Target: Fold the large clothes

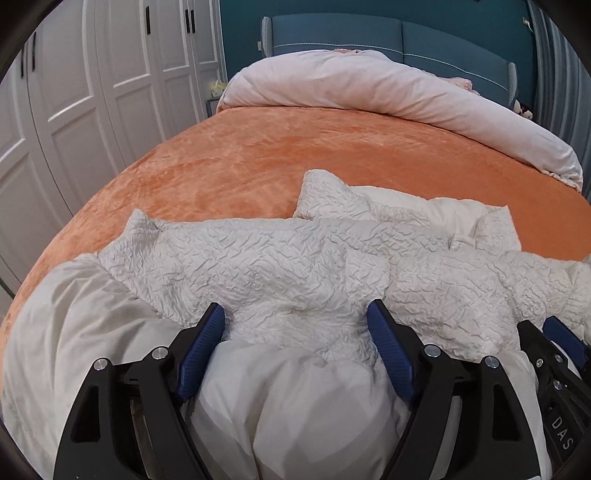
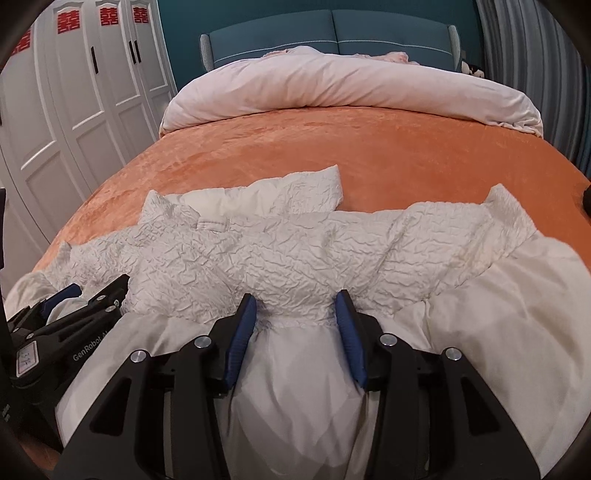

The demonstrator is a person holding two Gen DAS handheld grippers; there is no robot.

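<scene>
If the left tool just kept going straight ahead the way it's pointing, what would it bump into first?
The left tool already has the white garment bunched between its fingers, so it would push into that crinkled fabric first. Beyond lies the orange blanket, probably grazed next; depth is unclear.

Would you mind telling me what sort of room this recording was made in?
Very likely a bedroom: a bed with an orange blanket, a rolled-back pale duvet and a blue padded headboard, with white wardrobe doors alongside.

Bed w/ orange plush blanket (image 1: 258,162) as cover; a white crinkled garment (image 1: 266,266) lies spread at near end, a pale pink duvet (image 1: 369,85) bunched along far end.
</scene>
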